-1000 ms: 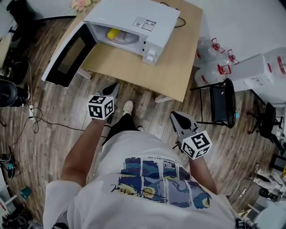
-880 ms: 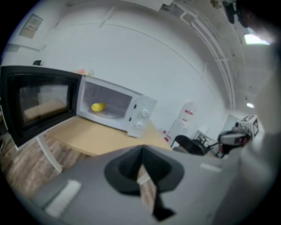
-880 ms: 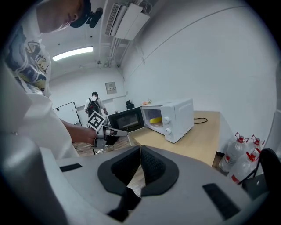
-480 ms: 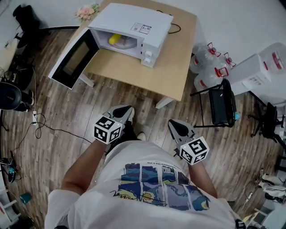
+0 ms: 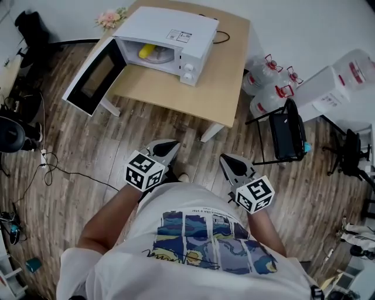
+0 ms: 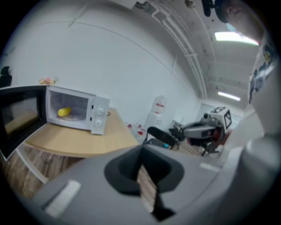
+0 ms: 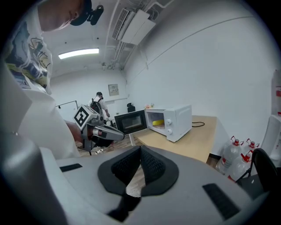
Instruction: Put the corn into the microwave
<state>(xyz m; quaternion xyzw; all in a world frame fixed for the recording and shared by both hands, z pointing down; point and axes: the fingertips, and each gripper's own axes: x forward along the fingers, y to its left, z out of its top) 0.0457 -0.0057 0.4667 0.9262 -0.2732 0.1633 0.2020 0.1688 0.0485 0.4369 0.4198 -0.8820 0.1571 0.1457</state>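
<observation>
The yellow corn (image 5: 147, 51) lies on the turntable inside the white microwave (image 5: 176, 32), whose door (image 5: 95, 77) hangs wide open to the left. Corn (image 6: 64, 112) and microwave (image 6: 78, 114) also show in the left gripper view, and corn (image 7: 158, 122) in the right gripper view. My left gripper (image 5: 166, 149) and right gripper (image 5: 232, 164) are both shut and empty, held close to the person's body, well back from the wooden table (image 5: 211, 88). Each gripper sees the other: the right gripper (image 6: 203, 130) and the left gripper (image 7: 115, 133).
Water jugs (image 5: 270, 82) and a black chair (image 5: 287, 132) stand right of the table. A white box (image 5: 328, 88) sits at far right. Cables (image 5: 53, 167) trail over the plank floor at left. Pink flowers (image 5: 110, 17) sit at the table's far corner.
The person has stepped back from the table. The left gripper has swung rightward and in toward the body; the right gripper drew back slightly. Both stay shut.
</observation>
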